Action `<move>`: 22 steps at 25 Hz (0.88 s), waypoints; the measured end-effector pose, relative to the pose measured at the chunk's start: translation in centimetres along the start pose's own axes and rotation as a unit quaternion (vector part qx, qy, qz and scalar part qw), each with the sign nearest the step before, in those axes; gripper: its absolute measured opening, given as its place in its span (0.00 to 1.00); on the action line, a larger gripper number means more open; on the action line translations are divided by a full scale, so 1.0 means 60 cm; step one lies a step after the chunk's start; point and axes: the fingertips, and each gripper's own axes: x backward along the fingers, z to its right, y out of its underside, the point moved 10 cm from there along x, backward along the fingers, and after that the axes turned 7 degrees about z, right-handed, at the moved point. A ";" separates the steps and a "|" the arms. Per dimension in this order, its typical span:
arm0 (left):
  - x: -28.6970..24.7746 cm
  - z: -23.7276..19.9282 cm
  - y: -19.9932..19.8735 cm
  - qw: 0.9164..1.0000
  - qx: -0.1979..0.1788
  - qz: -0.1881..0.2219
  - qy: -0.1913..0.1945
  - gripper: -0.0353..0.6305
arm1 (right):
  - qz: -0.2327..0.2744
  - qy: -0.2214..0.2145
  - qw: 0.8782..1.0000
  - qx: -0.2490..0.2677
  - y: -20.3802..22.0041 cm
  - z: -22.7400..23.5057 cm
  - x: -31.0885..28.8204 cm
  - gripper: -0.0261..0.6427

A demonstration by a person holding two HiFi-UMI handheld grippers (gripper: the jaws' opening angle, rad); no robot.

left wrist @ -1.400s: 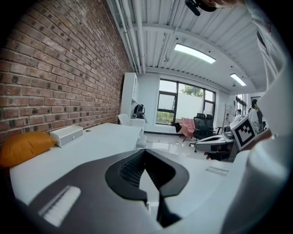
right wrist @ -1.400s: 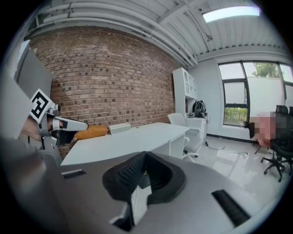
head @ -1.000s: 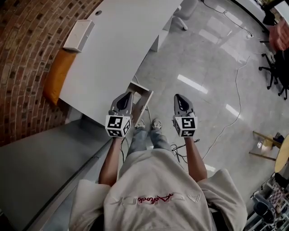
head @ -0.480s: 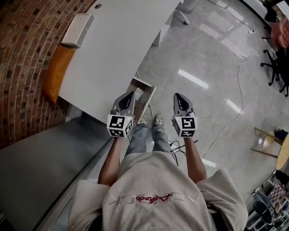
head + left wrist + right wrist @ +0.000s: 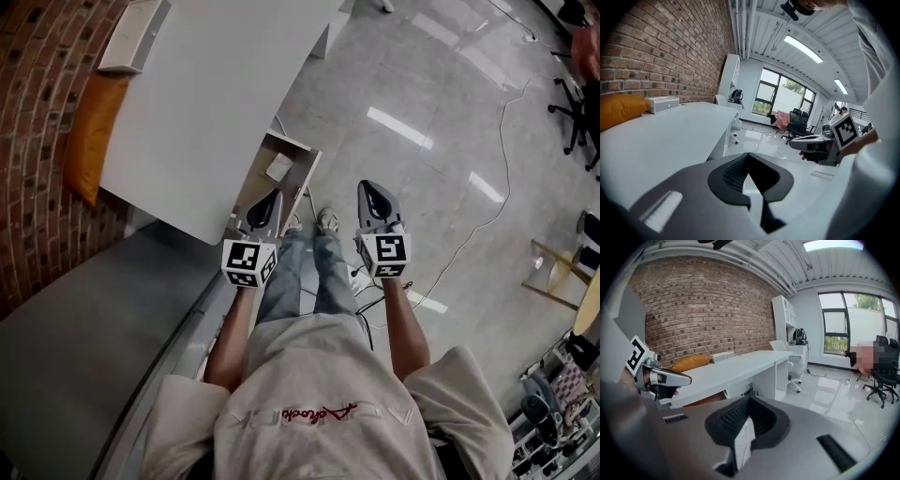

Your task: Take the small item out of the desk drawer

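Observation:
Under the near corner of the white desk a drawer stands pulled out. A small pale item lies inside it. My left gripper hangs shut just in front of the drawer, close to its near end, and nothing shows in it. My right gripper is level with it over the floor, to the right of the drawer, jaws together. From the left gripper view the desk top lies ahead of the shut jaws. The right gripper view shows the left gripper beside the desk.
An orange cushion and a white box lie along the brick wall at the desk's far side. A grey ledge runs on my left. A cable trails over the glossy floor; a wooden stool stands at right.
The view has shifted so the desk sits higher and further left, and the open drawer with its item now shows more fully. Both grippers stay shut, held as before.

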 end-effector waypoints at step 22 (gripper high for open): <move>0.035 -0.021 0.209 0.997 0.041 -0.052 -0.036 0.07 | -0.069 -0.020 0.997 -0.038 0.206 -0.054 0.028 0.06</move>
